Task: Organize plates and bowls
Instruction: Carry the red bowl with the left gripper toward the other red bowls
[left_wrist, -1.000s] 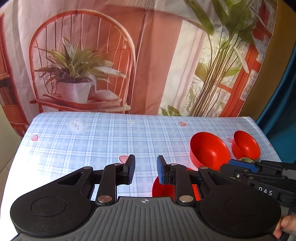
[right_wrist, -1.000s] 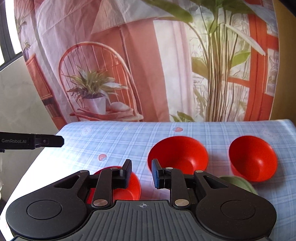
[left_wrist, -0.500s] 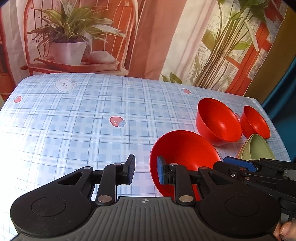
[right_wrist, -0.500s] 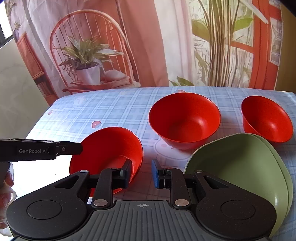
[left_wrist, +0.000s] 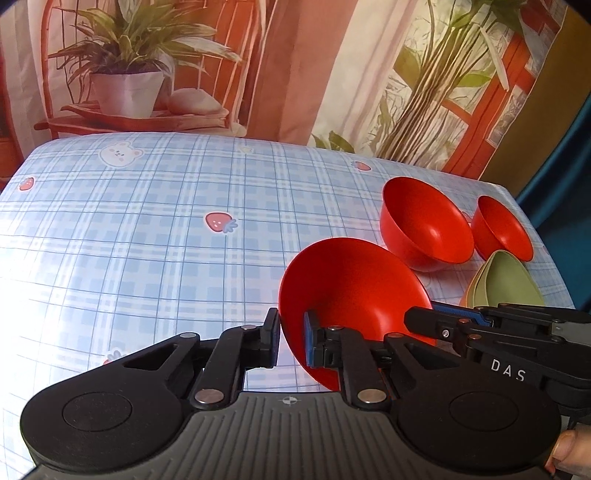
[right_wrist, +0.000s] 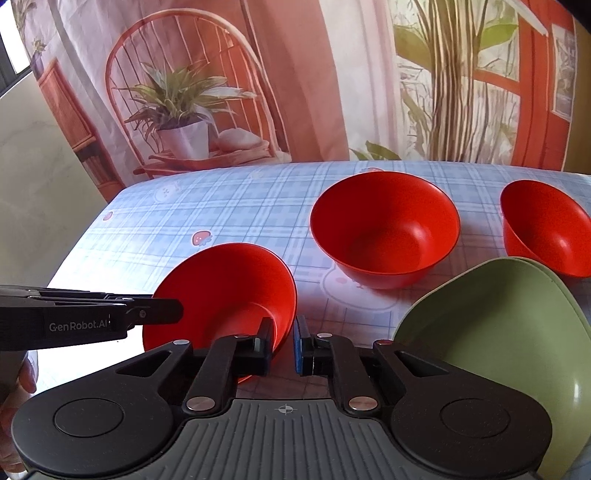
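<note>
Red plastic bowl (left_wrist: 351, 291), tilted, lower centre.
Light, stiff, slick; take the thin rim. Left gripper (left_wrist: 291, 341) and right gripper (right_wrist: 284, 347) straddle it, slightly open, unclamped.

I see a plaid tablecloth (left_wrist: 147, 240) under everything and a printed plant backdrop (right_wrist: 295, 74) at twelve o'clock.
</note>
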